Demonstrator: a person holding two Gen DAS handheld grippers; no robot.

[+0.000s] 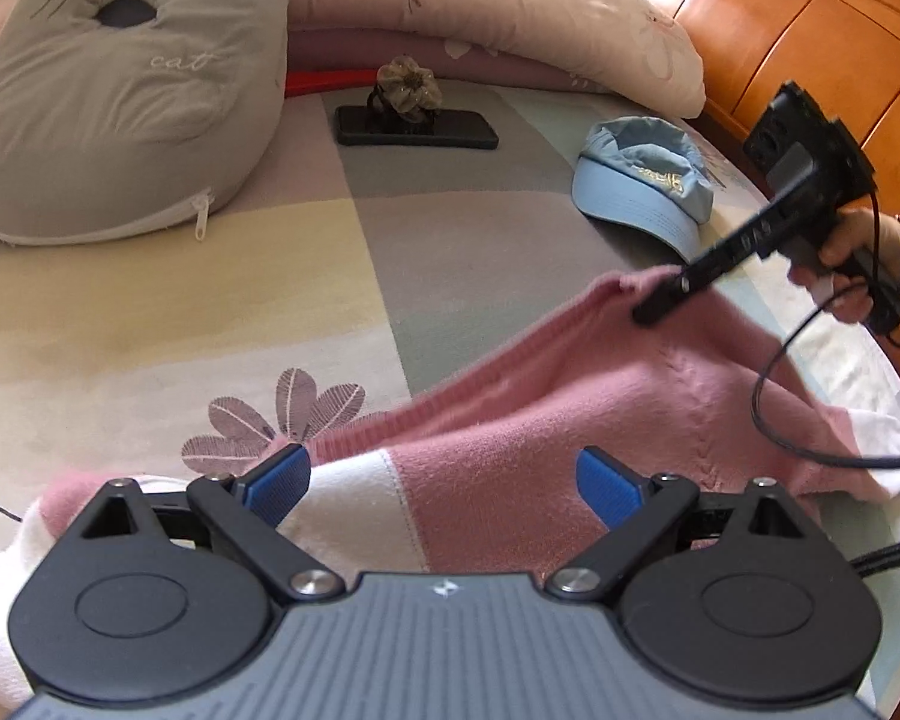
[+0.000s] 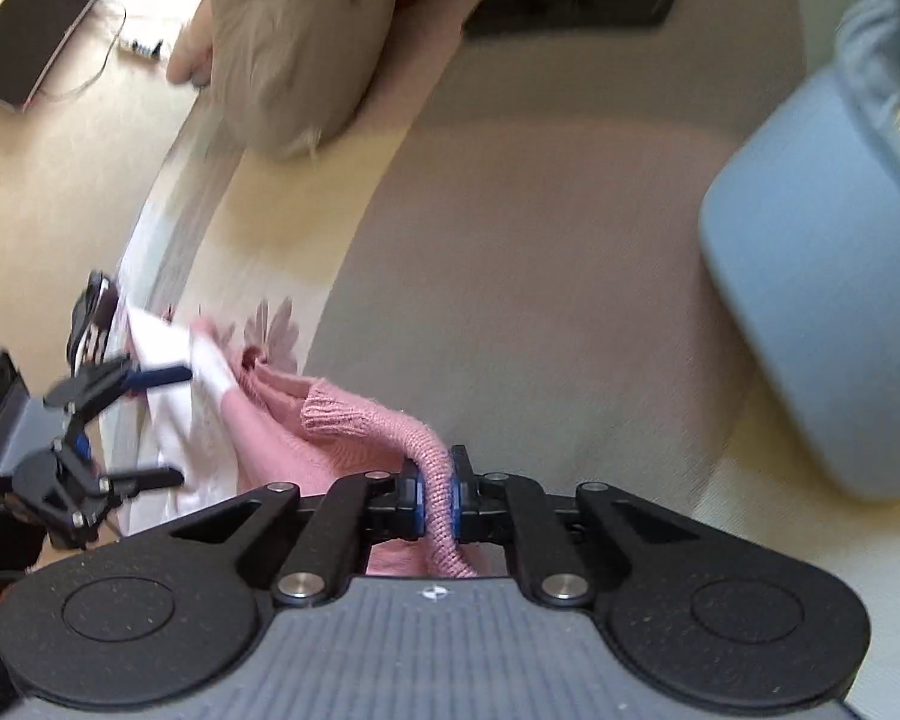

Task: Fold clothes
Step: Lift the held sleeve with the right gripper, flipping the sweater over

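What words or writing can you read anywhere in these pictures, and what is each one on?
"cat": stitched in white on the grey cat-face cushion.
Cursive embroidery on the pink pillow: there, but not readable.
Gold embroidery on the light blue cap: too small and blurred to read.
Pale markings on the right gripper: unreadable.

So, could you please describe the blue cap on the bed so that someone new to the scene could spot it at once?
Start at the curved wooden headboard and the long pale pink pillow lying against it. Just below that pillow's end, on the patchwork bedspread, lies the cap. It is the only light blue thing there, with a brim and gold embroidery, right of the black phone.
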